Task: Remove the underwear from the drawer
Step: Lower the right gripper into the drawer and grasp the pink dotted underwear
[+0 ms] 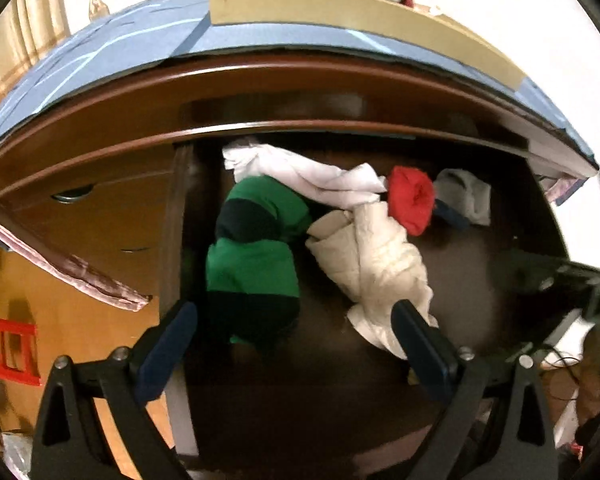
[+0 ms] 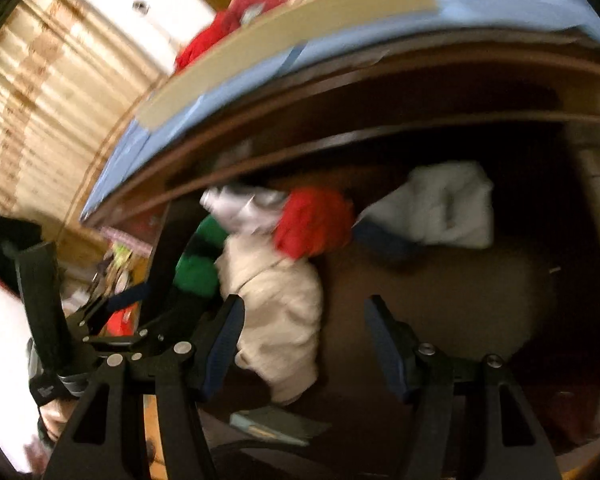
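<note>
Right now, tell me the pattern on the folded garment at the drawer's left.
Green with dark navy stripes; clearest in the left wrist view.

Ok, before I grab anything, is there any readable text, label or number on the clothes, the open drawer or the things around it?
None can be read.
Red plastic crate beside the dresser: a small white label, too small to read.
Flat grey-green packet at the front of the dark wooden drawer: blurred, nothing legible.
Black strap under the left gripper: a pale mark, blurred.

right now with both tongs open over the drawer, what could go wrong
The cream garment lies against the white cloth and red piece, so lifting one may drag its neighbours out. The left tongs straddle both the green striped garment and the cream one, risking a double grab.
</note>
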